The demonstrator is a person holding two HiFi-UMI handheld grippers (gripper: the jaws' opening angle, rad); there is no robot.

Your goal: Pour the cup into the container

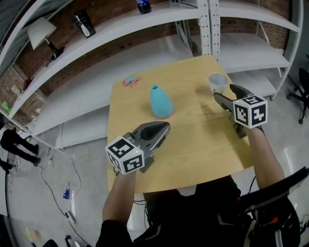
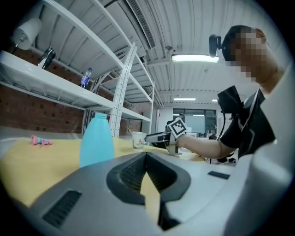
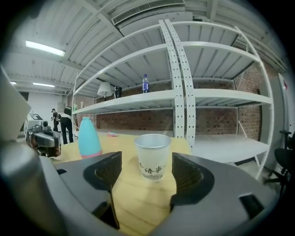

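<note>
A white paper cup point(image 1: 217, 83) point(image 3: 153, 156) with dark print stands upright near the far right corner of the wooden table point(image 1: 193, 144). My right gripper point(image 1: 223, 92) point(image 3: 146, 162) is open just behind it. The cup lines up with the gap, and neither pad touches it. The container is a teal, bottle-shaped vessel point(image 1: 161, 102) point(image 2: 97, 138) point(image 3: 89, 137) that stands upright mid-table. My left gripper point(image 1: 164, 127) point(image 2: 146, 155) sits shut and empty near the front left and points toward the container. The left gripper view also shows the cup point(image 2: 138, 140) and the right gripper point(image 2: 159, 137) across the table.
A small pink and blue object point(image 1: 130, 81) lies at the table's far left corner. White shelving point(image 1: 207, 24) runs behind the table and carries a bottle point(image 1: 143, 6) and a lamp point(image 1: 41, 31). A person point(image 1: 17, 142) stands on the floor at left. An office chair point(image 1: 304, 87) is at right.
</note>
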